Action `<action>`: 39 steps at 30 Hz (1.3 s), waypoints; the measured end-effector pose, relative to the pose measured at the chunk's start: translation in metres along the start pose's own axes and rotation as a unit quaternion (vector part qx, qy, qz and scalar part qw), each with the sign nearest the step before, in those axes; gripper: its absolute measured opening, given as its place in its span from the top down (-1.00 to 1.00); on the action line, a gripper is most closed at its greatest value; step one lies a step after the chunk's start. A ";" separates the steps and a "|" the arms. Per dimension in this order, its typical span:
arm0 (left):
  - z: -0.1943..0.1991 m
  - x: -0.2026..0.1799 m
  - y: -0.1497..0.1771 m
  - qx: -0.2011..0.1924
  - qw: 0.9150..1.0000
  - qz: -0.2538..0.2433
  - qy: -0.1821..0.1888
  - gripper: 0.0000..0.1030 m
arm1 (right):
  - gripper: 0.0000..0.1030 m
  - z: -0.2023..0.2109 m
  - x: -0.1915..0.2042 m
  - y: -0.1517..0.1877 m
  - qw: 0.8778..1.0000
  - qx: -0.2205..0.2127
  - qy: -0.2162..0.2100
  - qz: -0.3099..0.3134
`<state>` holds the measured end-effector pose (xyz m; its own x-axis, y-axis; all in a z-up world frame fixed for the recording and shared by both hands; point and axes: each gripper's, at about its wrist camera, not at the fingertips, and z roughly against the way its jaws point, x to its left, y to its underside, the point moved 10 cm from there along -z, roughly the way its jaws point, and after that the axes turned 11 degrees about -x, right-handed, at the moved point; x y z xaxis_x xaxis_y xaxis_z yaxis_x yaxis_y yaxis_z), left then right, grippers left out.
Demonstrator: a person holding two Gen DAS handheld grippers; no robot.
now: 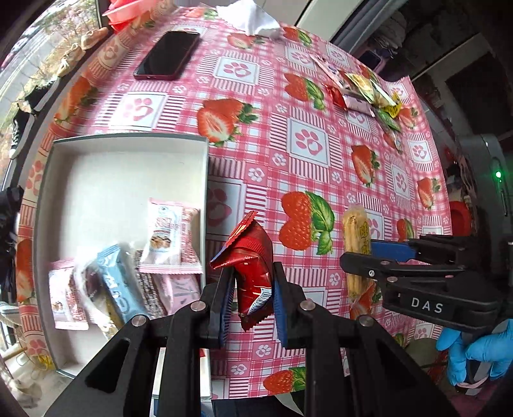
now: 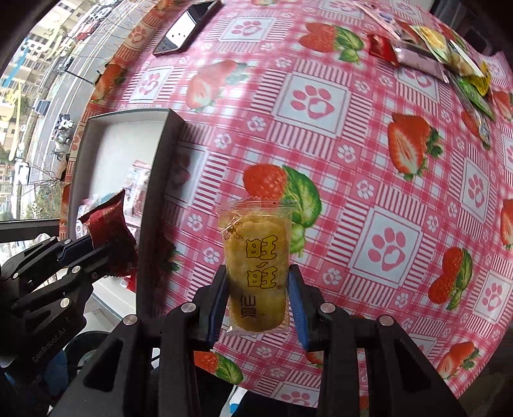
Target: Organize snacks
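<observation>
At the left of the table (image 1: pixel 320 96), on the pink strawberry-and-paw-print cloth, a shallow white box (image 1: pixel 128 179) sits open with several snack packets (image 1: pixel 170 234) lying in its near end, among them pink-and-white ones and a light blue one. Just to the right of the box's wall, the left gripper (image 1: pixel 251 301) hangs above the cloth with its fingers clenched on a crumpled red snack packet (image 1: pixel 253 256), which stands upright between the blue pads. Farther right, the right gripper (image 2: pixel 258 301) is held above the cloth, its fingers closed on the sides of a clear packet of golden rice crackers (image 2: pixel 256 256) printed with yellow characters, also upright. A blue-gloved hand (image 1: pixel 474 353) holds that gripper's handle. Toward the far right corner of the table lies a loose pile of other snack packets (image 1: pixel 362 93) in red, pink, yellow and green. A dark phone (image 1: pixel 168 56) rests at the far left, with a white cloth (image 1: pixel 253 19) beyond it.
</observation>
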<state>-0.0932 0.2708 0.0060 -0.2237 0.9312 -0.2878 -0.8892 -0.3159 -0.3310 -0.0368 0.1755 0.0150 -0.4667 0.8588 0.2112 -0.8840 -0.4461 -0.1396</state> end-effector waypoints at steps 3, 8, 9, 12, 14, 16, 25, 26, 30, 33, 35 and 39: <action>0.010 0.027 -0.010 -0.017 1.000 0.020 -0.018 0.52 | 0.27 0.000 0.027 -0.021 1.000 -0.005 -0.012 0.021; 0.017 0.073 -0.009 -0.023 0.997 0.048 -0.053 0.52 | 0.27 -0.012 0.080 -0.038 0.997 0.002 -0.037 0.061; 0.018 0.081 -0.005 -0.021 0.997 0.052 -0.060 0.52 | 0.27 -0.016 0.091 -0.038 0.997 0.007 -0.043 0.069; 0.019 0.103 0.009 -0.011 0.995 0.064 -0.075 0.52 | 0.27 -0.031 0.121 -0.025 0.994 0.028 -0.062 0.088; 0.017 0.116 0.019 -0.003 0.994 0.073 -0.082 0.52 | 0.27 -0.042 0.141 -0.016 0.991 0.042 -0.070 0.102; 0.014 0.125 0.027 0.005 0.993 0.079 -0.088 0.52 | 0.27 -0.057 0.156 -0.013 0.989 0.052 -0.072 0.116; -0.004 0.156 0.023 0.017 0.989 0.091 -0.114 0.53 | 0.27 -0.089 0.181 -0.046 0.990 0.045 -0.046 0.125; -0.006 0.157 0.021 0.019 0.989 0.091 -0.114 0.53 | 0.27 -0.091 0.181 -0.049 0.990 0.043 -0.043 0.124; -0.012 0.162 0.013 0.018 0.988 0.092 -0.123 0.43 | 0.27 -0.094 0.177 -0.050 0.992 0.045 -0.028 0.113; -0.011 0.163 0.009 0.015 0.987 0.091 -0.130 -0.29 | -0.28 -0.096 0.181 -0.047 0.993 0.053 -0.026 0.105; -0.008 0.161 0.006 0.003 0.988 0.090 -0.127 -0.58 | -0.76 -0.090 0.175 -0.052 0.993 0.044 -0.015 0.104; -0.002 0.163 0.004 -0.006 0.985 0.083 -0.149 -0.90 | -0.78 -0.077 0.168 -0.053 0.993 0.041 -0.011 0.106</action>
<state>-0.1320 0.4210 -0.0439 -0.4741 0.8782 -0.0630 -0.8265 -0.4685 -0.3121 -0.0661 0.3625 -0.0171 -0.6427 0.7378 0.2064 -0.7642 -0.6367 -0.1035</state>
